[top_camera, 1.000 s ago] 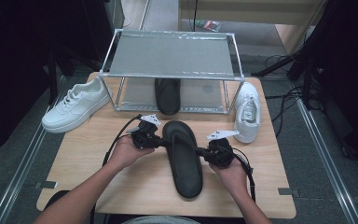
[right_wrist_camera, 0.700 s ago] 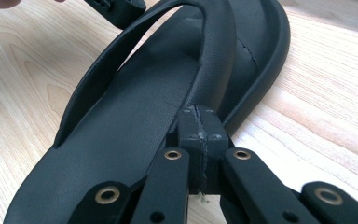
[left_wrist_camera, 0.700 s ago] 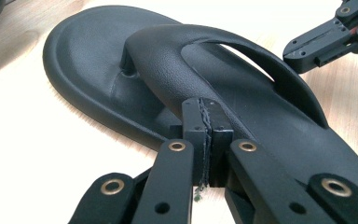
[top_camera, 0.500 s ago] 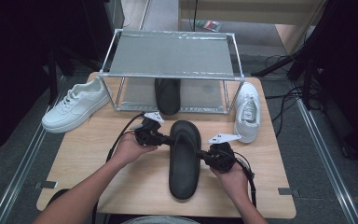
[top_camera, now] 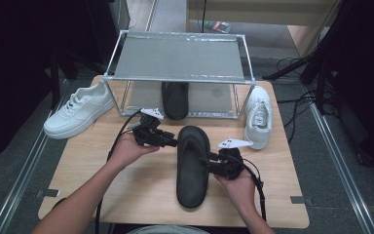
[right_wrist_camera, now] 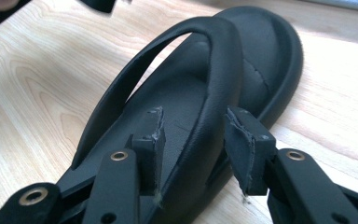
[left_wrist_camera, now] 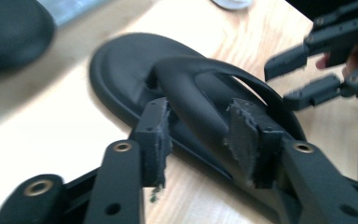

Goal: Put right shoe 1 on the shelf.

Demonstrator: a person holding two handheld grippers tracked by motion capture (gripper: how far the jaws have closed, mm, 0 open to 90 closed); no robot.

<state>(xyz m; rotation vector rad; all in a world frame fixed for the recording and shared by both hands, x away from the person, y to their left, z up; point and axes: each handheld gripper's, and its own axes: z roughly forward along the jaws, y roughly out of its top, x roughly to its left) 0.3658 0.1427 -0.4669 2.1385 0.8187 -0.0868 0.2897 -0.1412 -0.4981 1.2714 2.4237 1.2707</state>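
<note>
Both grippers let go of the black sandal on the table.

The left gripper (top_camera: 174, 143) sits at the sandal's (top_camera: 193, 165) left strap, its jaws just opened, the strap between the pads untouched. The sandal lies flat mid-table, toe toward the rack (top_camera: 177, 57). The right gripper (top_camera: 205, 161) has likewise just opened around the right strap.

The second black sandal (top_camera: 175, 100) sits half hidden under the mesh rack (top_camera: 180, 56). In the left gripper view it is a blurry dark shape, cut off at the top corner. The person's arms (top_camera: 73, 204) are cut off at the bottom edge.
</note>
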